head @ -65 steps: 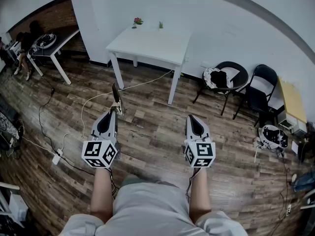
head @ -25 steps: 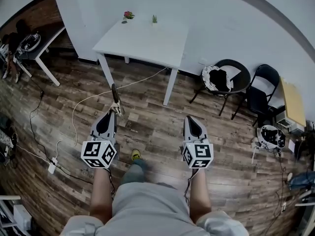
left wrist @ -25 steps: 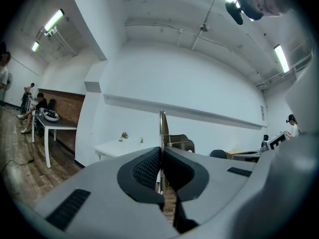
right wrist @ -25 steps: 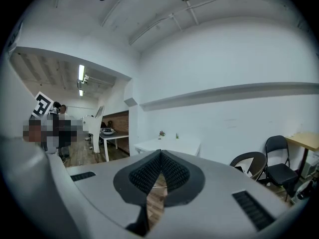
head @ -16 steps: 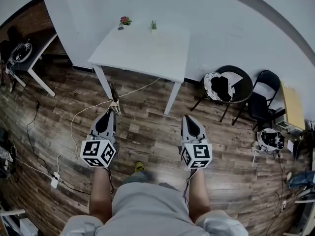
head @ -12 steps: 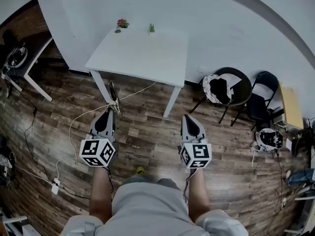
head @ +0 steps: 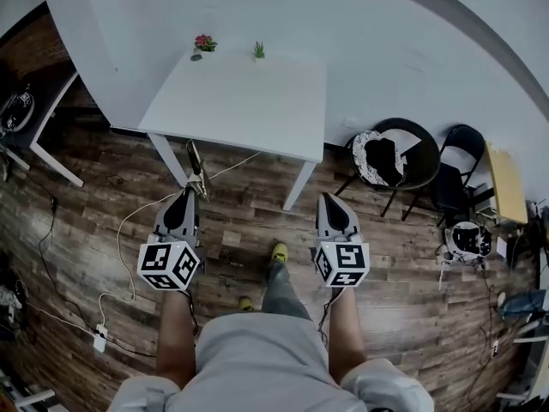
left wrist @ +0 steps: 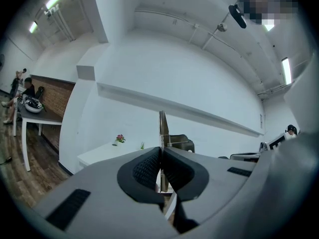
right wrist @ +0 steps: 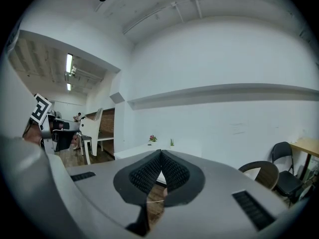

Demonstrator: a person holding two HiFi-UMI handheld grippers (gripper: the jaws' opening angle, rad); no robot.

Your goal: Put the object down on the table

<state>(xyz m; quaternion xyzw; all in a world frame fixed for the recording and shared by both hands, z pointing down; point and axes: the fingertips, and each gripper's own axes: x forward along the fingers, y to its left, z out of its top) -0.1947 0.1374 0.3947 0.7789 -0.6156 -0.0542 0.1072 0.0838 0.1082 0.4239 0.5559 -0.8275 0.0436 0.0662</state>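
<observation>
A white table (head: 240, 101) stands against the wall on a plank floor (head: 403, 256), its top bare but for two little potted plants, one flowering (head: 203, 43) and one green (head: 258, 51), at its far edge. I am short of its near edge, with both tools over the floor.

My left gripper (head: 190, 194) is clamped on the object (head: 196, 163), a slim, flat, dark strip with a pale metal fitting near its foot. It stands upright out of the jaw tips, in front of the table's near left corner and not yet over the top. The left gripper view shows the ribbed pads pressed flat on both of its faces, low down.

My right gripper (head: 328, 200) is closed on nothing, its pads meeting at the tip with only floor behind them.

I judge the strip light and stiff, probably smooth and hard. Held by the foot, it is top-heavy and could pivot between the pads. The broad faces are the right hold, as now. Set on its edge it would likely topple, so I think it should be laid flat, well inside the near edge.
</observation>
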